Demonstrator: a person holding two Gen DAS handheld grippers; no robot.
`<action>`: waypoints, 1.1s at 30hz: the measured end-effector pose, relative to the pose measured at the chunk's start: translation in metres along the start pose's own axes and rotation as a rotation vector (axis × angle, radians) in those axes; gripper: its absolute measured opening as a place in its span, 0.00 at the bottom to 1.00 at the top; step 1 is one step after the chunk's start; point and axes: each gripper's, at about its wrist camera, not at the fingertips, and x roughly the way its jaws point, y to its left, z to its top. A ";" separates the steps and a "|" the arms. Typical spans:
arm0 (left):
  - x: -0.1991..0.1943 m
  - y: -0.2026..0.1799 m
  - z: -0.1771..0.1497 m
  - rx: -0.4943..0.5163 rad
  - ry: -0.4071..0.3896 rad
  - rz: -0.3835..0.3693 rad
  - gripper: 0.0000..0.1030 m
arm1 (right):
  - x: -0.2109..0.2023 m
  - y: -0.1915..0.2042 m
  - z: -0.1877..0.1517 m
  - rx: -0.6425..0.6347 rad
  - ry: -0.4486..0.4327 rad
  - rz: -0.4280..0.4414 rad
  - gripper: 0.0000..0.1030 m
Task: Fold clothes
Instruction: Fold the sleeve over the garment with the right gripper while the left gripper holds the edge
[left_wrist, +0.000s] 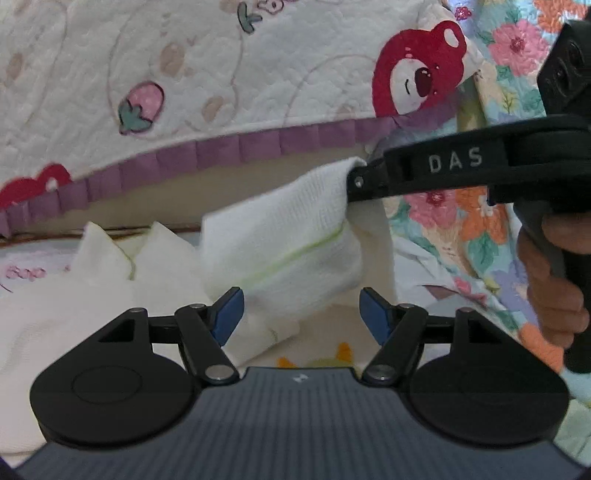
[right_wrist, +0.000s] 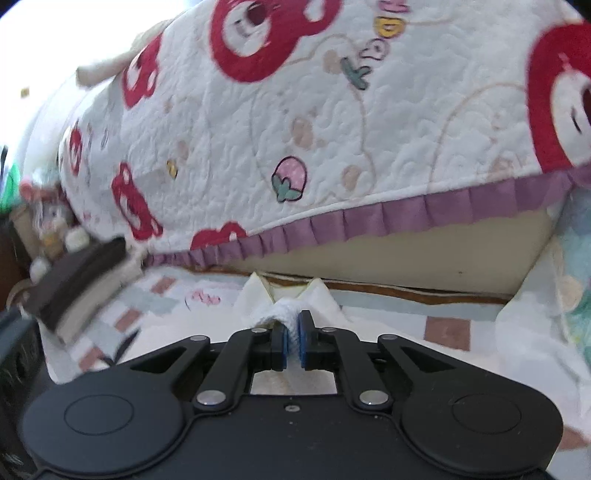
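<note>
At the left a white collar (left_wrist: 122, 254) with two pointed tips lies on the bed's patterned sheet (right_wrist: 155, 295), below a quilt (left_wrist: 229, 74) printed with red bears and strawberries and edged with a purple frill. The left tongs (left_wrist: 301, 314) stand wide, nothing between their blue pads. Just beyond them hangs a white knitted garment (left_wrist: 288, 243) with a thin green line, lifted off the bed. Its upper corner is pinched in the right tongs (right_wrist: 293, 345), whose arm reads "DAS" in pale letters. A hand (left_wrist: 554, 280) grips their handle at far right.
</note>
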 end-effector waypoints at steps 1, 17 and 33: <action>-0.002 -0.002 0.000 0.002 -0.004 0.014 0.67 | 0.000 0.001 0.000 -0.010 0.003 0.002 0.08; -0.003 0.010 0.008 0.250 -0.106 0.110 0.08 | -0.031 -0.065 -0.029 0.099 0.009 0.075 0.33; -0.037 0.037 0.007 0.519 -0.271 0.265 0.09 | 0.006 -0.074 -0.121 -0.032 0.277 -0.268 0.53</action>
